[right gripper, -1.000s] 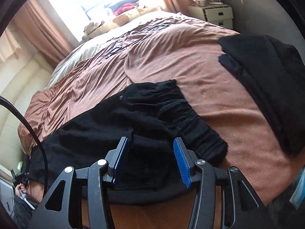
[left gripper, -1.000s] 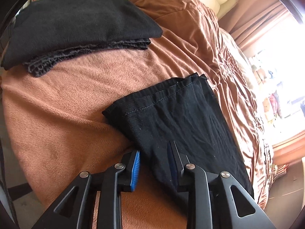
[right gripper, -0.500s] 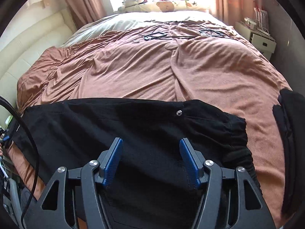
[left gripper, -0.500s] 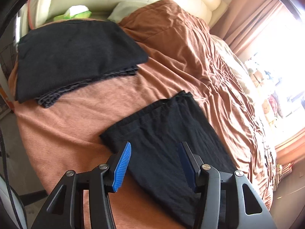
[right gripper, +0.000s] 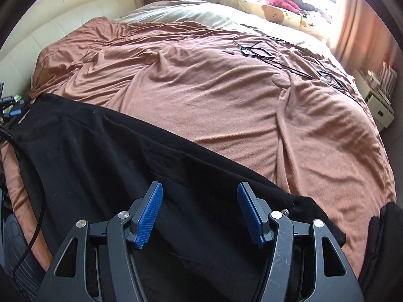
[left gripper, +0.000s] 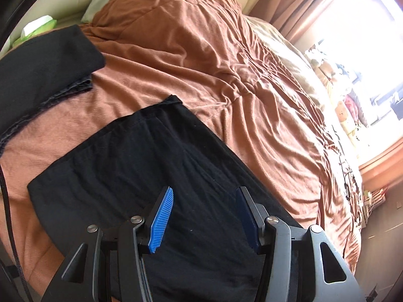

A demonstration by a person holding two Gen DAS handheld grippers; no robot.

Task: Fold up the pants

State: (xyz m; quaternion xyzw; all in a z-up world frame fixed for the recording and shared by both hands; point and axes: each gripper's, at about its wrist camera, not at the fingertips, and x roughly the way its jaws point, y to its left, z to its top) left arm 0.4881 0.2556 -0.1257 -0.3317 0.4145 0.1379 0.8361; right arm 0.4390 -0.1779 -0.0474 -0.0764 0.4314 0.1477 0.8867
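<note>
Black pants (left gripper: 141, 166) lie flat along the near edge of a brown blanket (left gripper: 201, 63), hem end at upper left in the left wrist view. My left gripper (left gripper: 204, 216) hovers over the leg part, open, its blue pads apart with nothing between them. The same pants (right gripper: 105, 156) run across the right wrist view, with a small metal button near the waist at right. My right gripper (right gripper: 199, 214) hangs above that end, open and holding nothing. The cloth under both grippers lies smooth.
A stack of folded dark clothes (left gripper: 37, 75) sits at the blanket's left; a dark pile (right gripper: 382, 241) shows at the right wrist view's right edge. Thin black cables (right gripper: 267, 55) lie farther up the bed. A cream headboard (right gripper: 63, 20), curtains and a white nightstand (right gripper: 377, 100) surround it.
Both grippers opened wider and let go of the pants. The left one moved along the leg away from the hem. The right one slid sideways from the bunched waistband, which now lies flat.
</note>
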